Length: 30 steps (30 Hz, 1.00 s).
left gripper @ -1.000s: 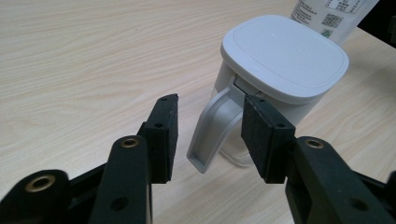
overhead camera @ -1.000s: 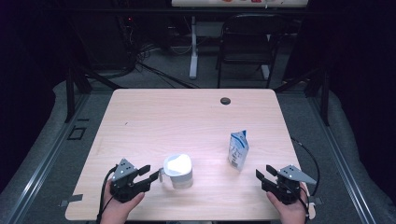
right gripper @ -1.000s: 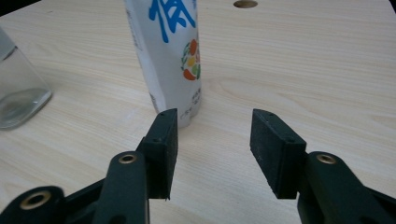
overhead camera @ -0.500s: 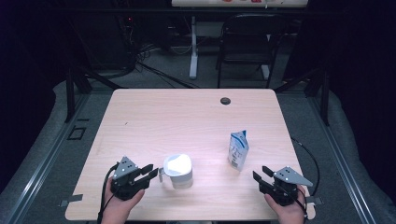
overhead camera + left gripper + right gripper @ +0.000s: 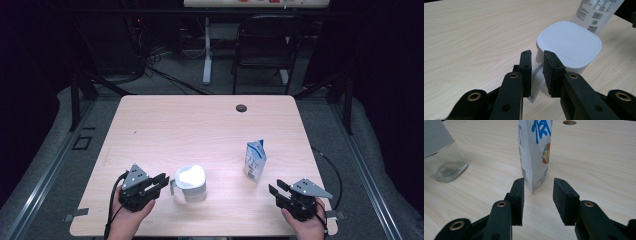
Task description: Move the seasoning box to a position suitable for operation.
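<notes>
- The jug's handle [image 5: 537, 75] was framed by the left gripper [image 5: 537, 56], jaws just closing, not yet visibly clamped.
- The right gripper [image 5: 538, 185] was held unclenched, jaws just narrowing, before the carton [image 5: 535, 152] (upright, mid-table).

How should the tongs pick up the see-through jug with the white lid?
Probably by its handle. The jug stands upright, and that thin strap sticks out toward the left tongs, slim enough to fit between the jaws. So come in level from the left side; the left tongs have just been closing around it.
</notes>
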Available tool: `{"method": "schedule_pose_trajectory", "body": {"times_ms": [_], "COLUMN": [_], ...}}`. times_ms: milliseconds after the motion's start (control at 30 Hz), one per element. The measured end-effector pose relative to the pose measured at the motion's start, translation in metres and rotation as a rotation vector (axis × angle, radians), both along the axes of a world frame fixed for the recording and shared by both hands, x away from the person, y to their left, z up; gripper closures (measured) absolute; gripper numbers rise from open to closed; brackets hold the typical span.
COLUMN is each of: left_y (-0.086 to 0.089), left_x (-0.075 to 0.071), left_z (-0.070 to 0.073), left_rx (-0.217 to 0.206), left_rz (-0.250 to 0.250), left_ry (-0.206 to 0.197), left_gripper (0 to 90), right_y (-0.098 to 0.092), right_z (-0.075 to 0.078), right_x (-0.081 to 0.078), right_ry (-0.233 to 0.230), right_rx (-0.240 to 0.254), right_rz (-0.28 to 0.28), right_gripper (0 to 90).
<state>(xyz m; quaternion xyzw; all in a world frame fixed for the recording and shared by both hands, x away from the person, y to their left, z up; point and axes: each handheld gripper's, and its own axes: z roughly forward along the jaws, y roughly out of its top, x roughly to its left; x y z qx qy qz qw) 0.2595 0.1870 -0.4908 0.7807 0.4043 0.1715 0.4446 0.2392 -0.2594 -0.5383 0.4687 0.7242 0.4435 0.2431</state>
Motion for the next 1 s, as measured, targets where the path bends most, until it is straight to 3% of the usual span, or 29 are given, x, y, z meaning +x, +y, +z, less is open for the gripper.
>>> {"method": "schedule_pose_trajectory", "body": {"times_ms": [267,467,800,1000], "left_y": [-0.009,-0.016,-0.026,-0.027], "left_x": [0.005,0.011,0.016,0.016], "left_z": [0.007,0.005,0.006,0.006], "left_rx": [0.002,0.017,0.053,0.051], "left_rz": [-0.042,-0.062,-0.059,-0.06], "left_ry": [-0.011,0.009,0.008,0.013], "left_gripper": [83.5,89.9,90.0,90.0], "right_y": [0.003,0.002,0.001,0.001], "right_z": [0.0,0.0,0.0,0.001], "right_x": [0.0,-0.001,0.0,-0.001], "right_ry": [-0.007,-0.003,-0.004,-0.004], "right_rx": [-0.013,-0.001,0.009,0.009], "right_rz": [0.008,0.007,0.012,0.01], "right_gripper": [61.3,60.8,60.6,60.6]}}
